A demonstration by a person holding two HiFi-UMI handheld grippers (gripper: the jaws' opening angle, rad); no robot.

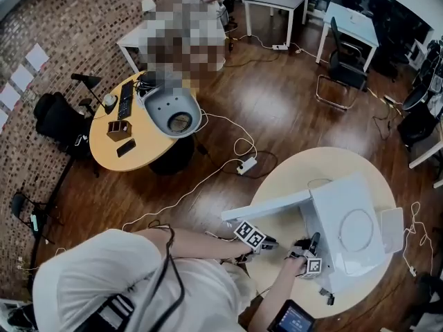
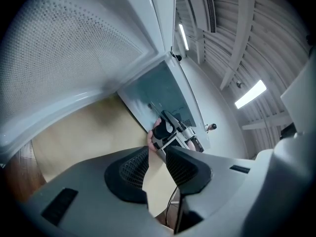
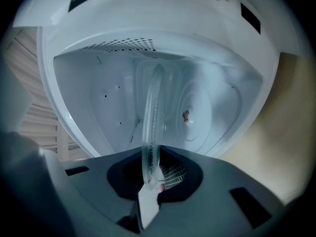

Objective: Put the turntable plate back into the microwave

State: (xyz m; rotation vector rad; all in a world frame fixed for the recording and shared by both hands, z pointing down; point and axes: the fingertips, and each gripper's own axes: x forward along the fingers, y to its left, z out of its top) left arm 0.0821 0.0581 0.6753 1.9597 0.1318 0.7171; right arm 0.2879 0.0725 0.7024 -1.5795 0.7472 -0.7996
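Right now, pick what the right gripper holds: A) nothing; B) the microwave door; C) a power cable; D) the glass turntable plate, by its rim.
D: the right gripper pinches the rim of the glass turntable plate, which stands edge-on in front of the open microwave.

I have the microwave (image 1: 349, 230) on the table (image 1: 291, 175), door (image 1: 266, 205) swung out left. My left gripper (image 1: 270, 242) lies just before that door. My right gripper (image 1: 311, 244) is at the cavity mouth, with the plate (image 3: 150, 127) on edge between its jaws.
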